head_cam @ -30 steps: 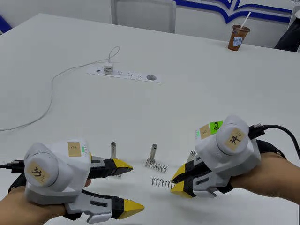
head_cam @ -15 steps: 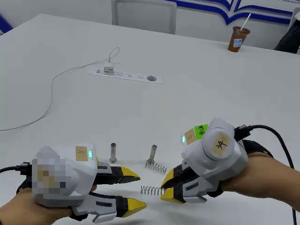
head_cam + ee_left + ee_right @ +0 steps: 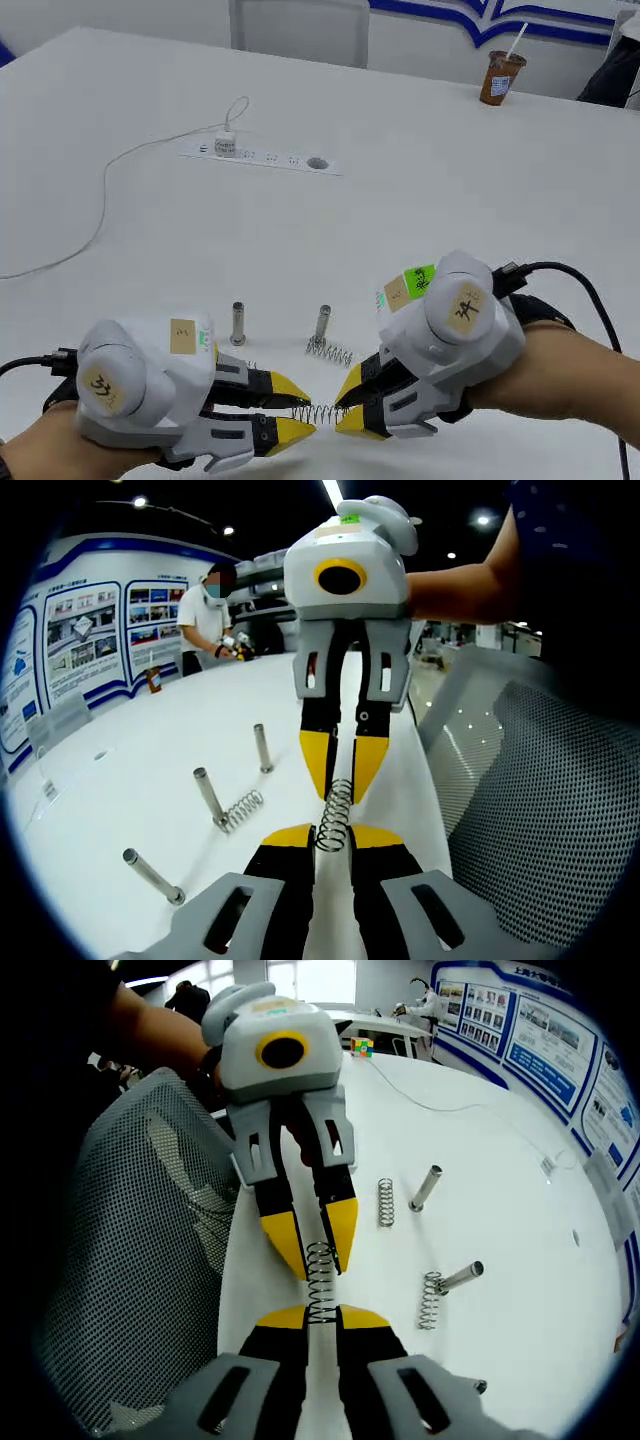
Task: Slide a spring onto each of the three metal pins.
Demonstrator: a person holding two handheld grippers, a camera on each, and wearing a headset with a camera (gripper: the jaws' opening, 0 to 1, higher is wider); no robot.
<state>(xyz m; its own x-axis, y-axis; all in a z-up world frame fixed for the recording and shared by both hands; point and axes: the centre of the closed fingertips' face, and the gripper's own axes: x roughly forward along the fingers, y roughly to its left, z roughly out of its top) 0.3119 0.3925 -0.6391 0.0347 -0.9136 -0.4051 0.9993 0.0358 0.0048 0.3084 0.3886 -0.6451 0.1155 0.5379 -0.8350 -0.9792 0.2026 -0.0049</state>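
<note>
Spring (image 3: 335, 815) beside table (image 3: 120, 780) edge

You held a spring (image 3: 318, 410) level between your left gripper (image 3: 302, 408) and right gripper (image 3: 347, 400), one end in each pair of yellow tips. Beyond it the left pin (image 3: 238, 323) and right pin (image 3: 322, 325) stood upright, with a second spring (image 3: 331, 351) lying at the right pin's foot.
</note>
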